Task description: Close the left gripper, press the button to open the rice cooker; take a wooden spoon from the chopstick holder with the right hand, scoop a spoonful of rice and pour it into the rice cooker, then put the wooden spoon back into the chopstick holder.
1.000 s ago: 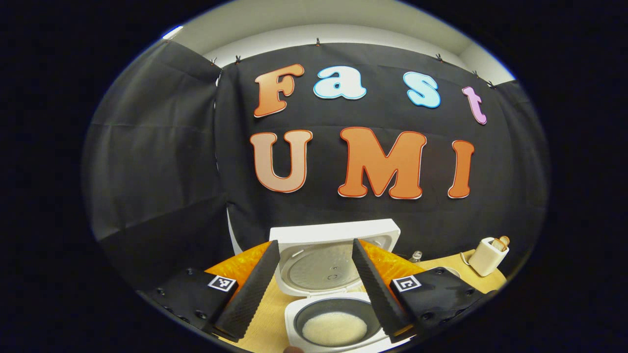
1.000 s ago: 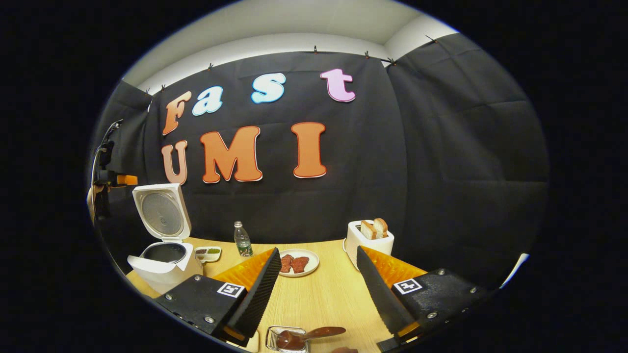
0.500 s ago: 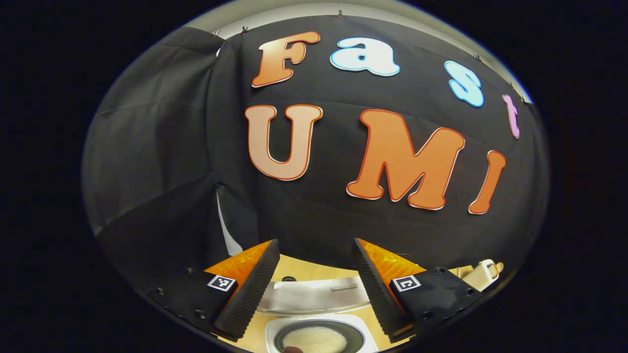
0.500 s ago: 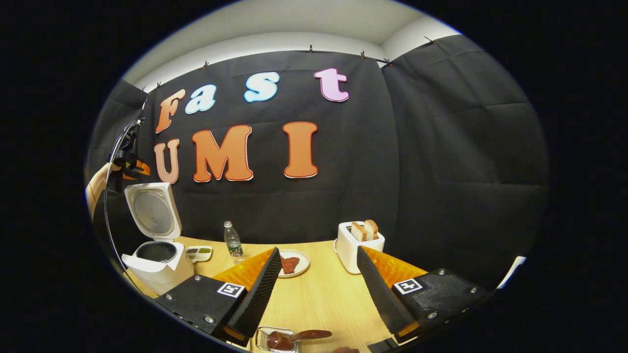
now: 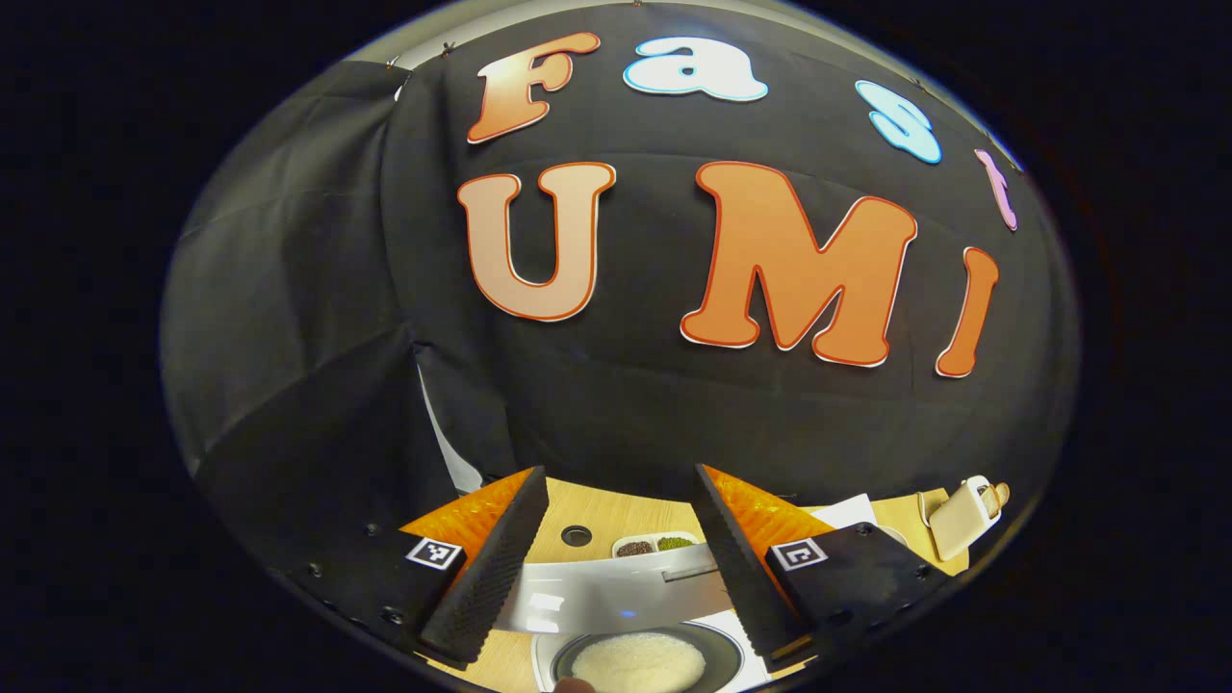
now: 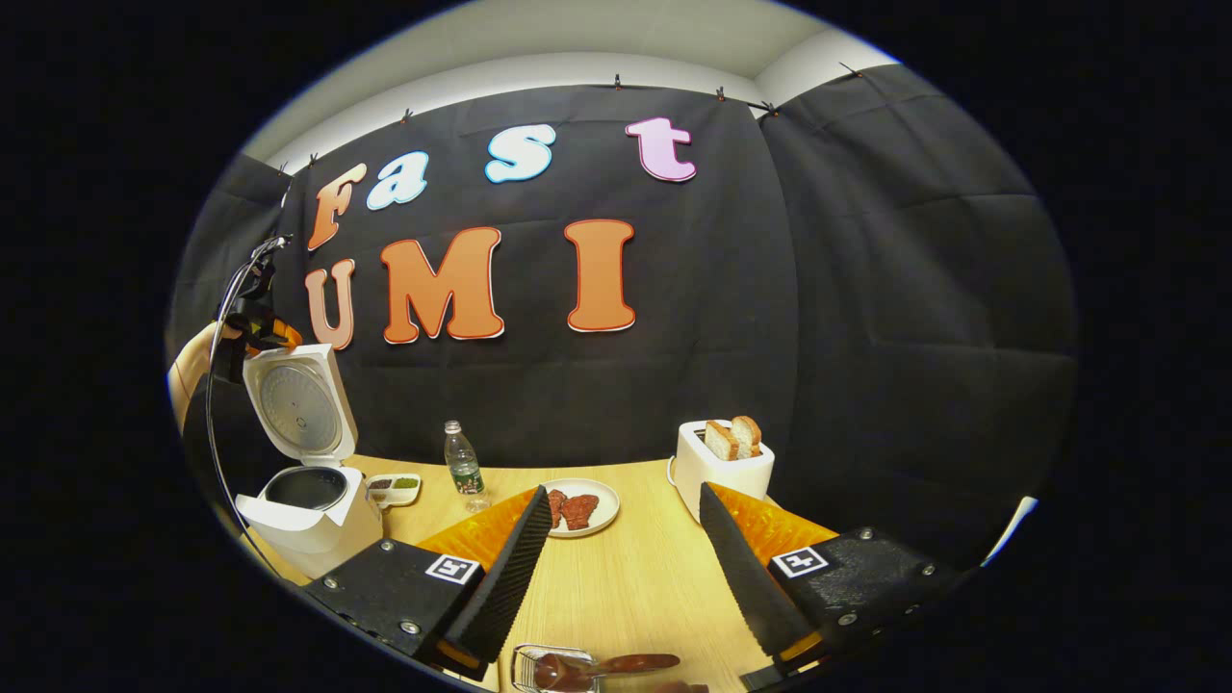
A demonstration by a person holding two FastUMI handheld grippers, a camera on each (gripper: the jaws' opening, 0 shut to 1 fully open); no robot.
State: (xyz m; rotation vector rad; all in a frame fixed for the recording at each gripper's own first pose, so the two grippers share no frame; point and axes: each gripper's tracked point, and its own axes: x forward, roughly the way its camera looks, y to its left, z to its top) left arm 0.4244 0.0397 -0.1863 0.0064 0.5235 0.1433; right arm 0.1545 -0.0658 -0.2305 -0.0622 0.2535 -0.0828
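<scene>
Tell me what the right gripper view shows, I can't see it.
The open right gripper hangs over a wooden table. A rice cooker, lid up, sits far left; a toaster holding bread stands behind.

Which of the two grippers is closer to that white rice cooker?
Left. The left gripper hovers above the rice cooker; the right gripper is across the table, over the spoon holder.

You face a booth wall of black cloth point(image 6: 866, 289), clipped along its top edge beneath a pale ceiling point(image 6: 597, 38). Below you lies a light wooden table point(image 6: 635, 577).
</scene>
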